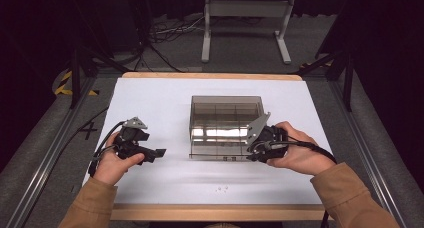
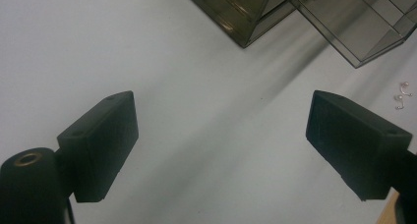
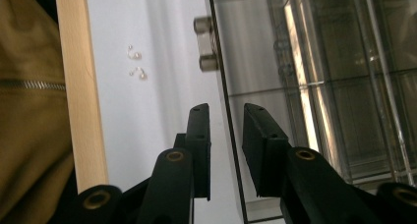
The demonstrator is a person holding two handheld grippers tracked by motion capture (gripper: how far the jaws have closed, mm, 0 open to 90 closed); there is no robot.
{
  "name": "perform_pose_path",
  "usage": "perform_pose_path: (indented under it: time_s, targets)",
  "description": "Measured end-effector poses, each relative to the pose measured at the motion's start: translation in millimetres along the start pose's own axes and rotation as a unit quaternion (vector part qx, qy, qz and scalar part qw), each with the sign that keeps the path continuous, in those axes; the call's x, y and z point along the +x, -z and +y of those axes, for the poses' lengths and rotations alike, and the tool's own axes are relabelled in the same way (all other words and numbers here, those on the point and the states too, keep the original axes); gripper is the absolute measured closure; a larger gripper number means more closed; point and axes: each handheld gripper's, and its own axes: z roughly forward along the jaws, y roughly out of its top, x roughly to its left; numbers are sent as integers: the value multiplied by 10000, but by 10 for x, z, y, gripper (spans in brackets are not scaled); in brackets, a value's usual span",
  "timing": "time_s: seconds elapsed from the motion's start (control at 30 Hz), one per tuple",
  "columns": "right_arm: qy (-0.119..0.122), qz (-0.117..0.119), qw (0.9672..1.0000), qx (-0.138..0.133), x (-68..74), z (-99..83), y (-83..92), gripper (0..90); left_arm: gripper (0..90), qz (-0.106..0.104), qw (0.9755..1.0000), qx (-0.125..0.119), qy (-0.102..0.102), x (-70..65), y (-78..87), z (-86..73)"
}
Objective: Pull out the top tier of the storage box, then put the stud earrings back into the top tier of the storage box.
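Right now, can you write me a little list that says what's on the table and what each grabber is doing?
Table: white table top with a wooden edge
Box: smoky see-through plastic box with compartments, middle of the table
Small bits: two tiny shiny metal hooks near the front edge
Left gripper: jaws wide open, nothing between them, aimed at bare table
Right gripper: jaws slightly apart astride the box's thin front edge; contact unclear
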Motion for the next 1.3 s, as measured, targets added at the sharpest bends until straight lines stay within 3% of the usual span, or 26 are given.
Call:
perform_pose_path:
  time_s: [0.17, 0.47, 1.03, 1.3]
  targets:
    - [-126, -59, 9996, -237, 46, 27, 46, 740, 129, -23, 10000, 3, -7, 0, -18, 20]
    - [-220, 71, 9982, -551, 183, 75, 42, 741, 129, -38, 10000, 11, -30, -8, -27, 37]
    - [-259, 286, 9959, -823, 329, 237, -51, 744, 129, -4, 10000, -19, -16, -8, 5, 18]
    - [-307, 308, 9958, -802, 355, 293, -135, 744, 129, 20, 10000, -33, 9, -3, 22, 10]
